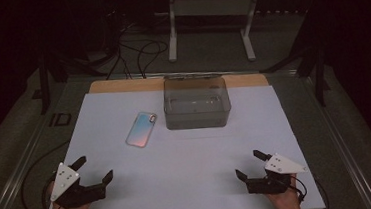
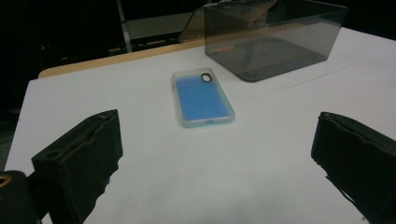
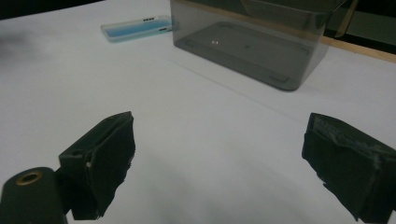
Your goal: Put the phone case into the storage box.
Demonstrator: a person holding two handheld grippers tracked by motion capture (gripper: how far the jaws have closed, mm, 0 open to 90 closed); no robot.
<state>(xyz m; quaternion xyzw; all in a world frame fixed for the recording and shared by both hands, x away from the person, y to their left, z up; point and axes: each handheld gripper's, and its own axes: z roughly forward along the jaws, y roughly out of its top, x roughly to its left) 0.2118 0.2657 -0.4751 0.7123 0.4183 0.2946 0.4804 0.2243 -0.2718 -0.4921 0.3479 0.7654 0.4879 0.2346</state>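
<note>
A phone in a clear case (image 1: pixel 142 129) lies flat on the white sheet (image 1: pixel 190 184), left of a smoky see-through plastic box (image 1: pixel 196 102). In the left gripper view the phone (image 2: pixel 202 98) shows blue, its camera hole at the far end, well ahead of the jaws. My left gripper (image 1: pixel 97 171) rests open at the near left of the sheet, nothing between its jaws (image 2: pixel 215 154). My right gripper (image 1: pixel 251 163) stands open at the near right, jaws wide and empty (image 3: pixel 219 154). From it the box (image 3: pixel 252 42) stands ahead and the phone (image 3: pixel 135 27) lies far left.
The box is empty and open-topped. A wooden board edge (image 1: pixel 122 85) runs behind the sheet. Cables (image 1: pixel 139 53) and a white metal stand (image 1: pixel 211 12) sit on the floor beyond the table. A metal rail (image 1: pixel 18 173) borders the left side.
</note>
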